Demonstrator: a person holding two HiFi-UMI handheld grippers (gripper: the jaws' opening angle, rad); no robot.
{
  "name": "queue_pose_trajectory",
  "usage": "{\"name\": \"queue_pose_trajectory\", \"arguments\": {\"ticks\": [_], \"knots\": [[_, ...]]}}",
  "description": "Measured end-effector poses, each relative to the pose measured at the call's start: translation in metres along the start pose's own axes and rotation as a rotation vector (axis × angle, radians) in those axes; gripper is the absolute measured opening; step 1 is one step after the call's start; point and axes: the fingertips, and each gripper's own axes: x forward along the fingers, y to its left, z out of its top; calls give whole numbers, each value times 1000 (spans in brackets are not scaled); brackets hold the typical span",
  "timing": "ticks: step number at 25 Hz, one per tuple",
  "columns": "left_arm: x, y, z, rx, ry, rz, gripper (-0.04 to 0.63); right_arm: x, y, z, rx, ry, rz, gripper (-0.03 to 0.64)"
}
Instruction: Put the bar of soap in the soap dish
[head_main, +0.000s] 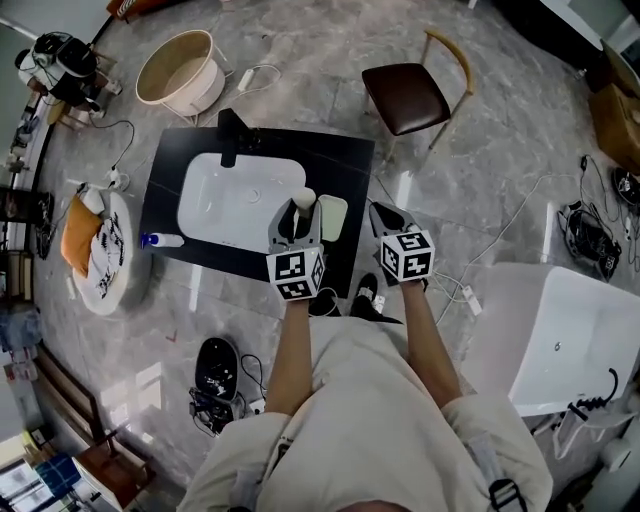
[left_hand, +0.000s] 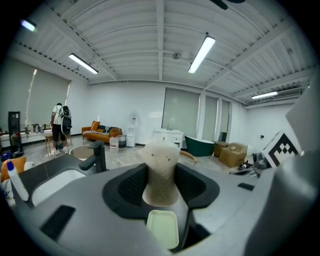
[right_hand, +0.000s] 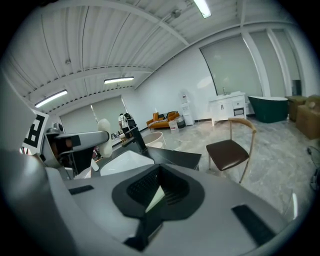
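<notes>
On the black table (head_main: 165, 180), the white sink (head_main: 235, 205) fills the left of centre in the head view; the left claw (head_main: 298, 213) hovers at the sink's right edge, clamped on the beige bar of soap (left_hand: 160, 172), which stands upright between its pads; the pale green soap dish (head_main: 332, 217) lies empty just right of it and directly below it in the left gripper view; further right, the right claw (right_hand: 155, 194) is narrow, almost closed, holding nothing.
</notes>
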Motion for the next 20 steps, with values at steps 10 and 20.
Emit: {"name": "queue_pose_trajectory", "arguments": {"ticks": [10,20], "knots": [[40,-6,-23,27,98,-114,183,4,-18,11,80,-39,-114,3],[35,4,-50,15,202,-157,183,19,-1,-27,186,7,-155,5]]}}
